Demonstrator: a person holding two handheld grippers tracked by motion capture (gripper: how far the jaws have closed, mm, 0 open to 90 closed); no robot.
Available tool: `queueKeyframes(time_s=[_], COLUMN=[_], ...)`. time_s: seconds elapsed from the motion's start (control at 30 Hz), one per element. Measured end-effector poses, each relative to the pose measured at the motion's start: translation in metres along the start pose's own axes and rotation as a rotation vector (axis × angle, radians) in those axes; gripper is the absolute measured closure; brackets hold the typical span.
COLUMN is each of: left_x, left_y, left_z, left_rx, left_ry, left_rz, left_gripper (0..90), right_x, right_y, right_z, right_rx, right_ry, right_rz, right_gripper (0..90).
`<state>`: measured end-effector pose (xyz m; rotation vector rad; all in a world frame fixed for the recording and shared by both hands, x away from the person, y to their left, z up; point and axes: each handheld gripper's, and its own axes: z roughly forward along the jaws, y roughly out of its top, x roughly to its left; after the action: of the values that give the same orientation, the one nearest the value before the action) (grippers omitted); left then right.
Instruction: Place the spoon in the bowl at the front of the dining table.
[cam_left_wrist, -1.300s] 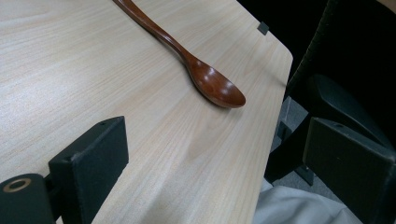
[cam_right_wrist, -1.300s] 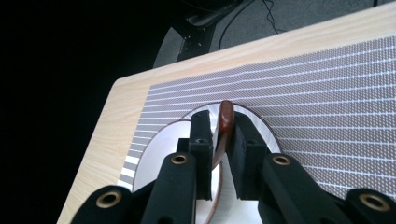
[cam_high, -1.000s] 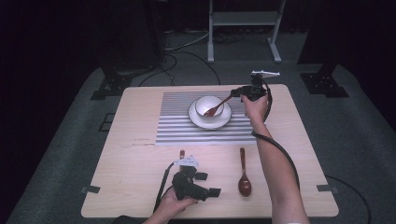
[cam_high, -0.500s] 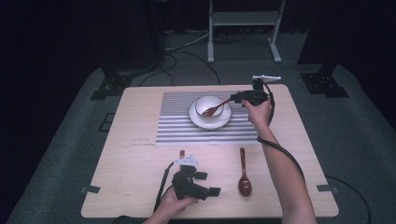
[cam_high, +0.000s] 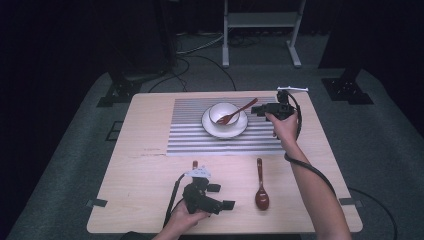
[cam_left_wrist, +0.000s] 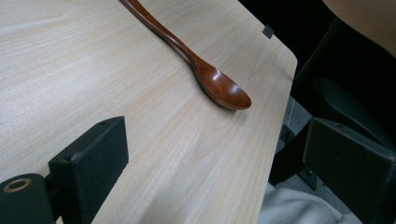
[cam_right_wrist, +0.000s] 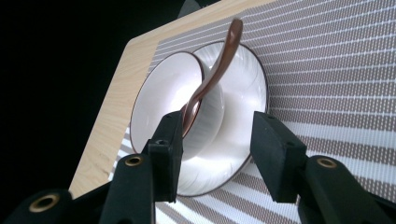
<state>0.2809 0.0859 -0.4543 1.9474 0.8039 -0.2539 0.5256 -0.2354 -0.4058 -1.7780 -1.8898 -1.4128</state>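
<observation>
While your left gripper (cam_high: 216, 196) rests near the table's front edge, its jaws stand wide apart with nothing between them. Right of it, a brown wooden spoon (cam_high: 260, 184) lies flat on the pale wooden table (cam_high: 145, 170). Toward the far edge, a second brown spoon (cam_high: 236, 112) leans in the white bowl (cam_high: 223, 113) on its white saucer (cam_high: 215, 129), over the striped mat (cam_high: 186, 135). Your right gripper (cam_high: 258, 109) sits just beside that spoon's handle tip, jaws just opened, empty.

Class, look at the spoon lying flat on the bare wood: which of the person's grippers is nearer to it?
Left. The left gripper rests on the table just beside that spoon, jaws toward it. The right gripper is far off at the mat, next to the bowl.
</observation>
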Motion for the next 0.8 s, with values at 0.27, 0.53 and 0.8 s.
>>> queueKeyframes(time_s=[0.27,0.53,0.8], left_x=[0.001,0.001,0.002], left_y=[0.000,0.000,0.000], left_z=[-0.001,-0.001,0.000], left_rx=[-0.002,0.000,0.000], left_ry=[0.003,0.005,0.005], left_rz=[-0.002,-0.002,-0.004], left_gripper=[5.6,5.6,5.6], right_x=[-0.001,0.004,0.006], right_y=[-0.011,-0.027,-0.044], right_z=[-0.012,-0.019,-0.024], right_rx=[0.020,0.067,0.100], right_ry=[0.041,0.057,0.085], right_rz=[-0.027,-0.077,-0.107], right_gripper=[49.0,46.5,45.3])
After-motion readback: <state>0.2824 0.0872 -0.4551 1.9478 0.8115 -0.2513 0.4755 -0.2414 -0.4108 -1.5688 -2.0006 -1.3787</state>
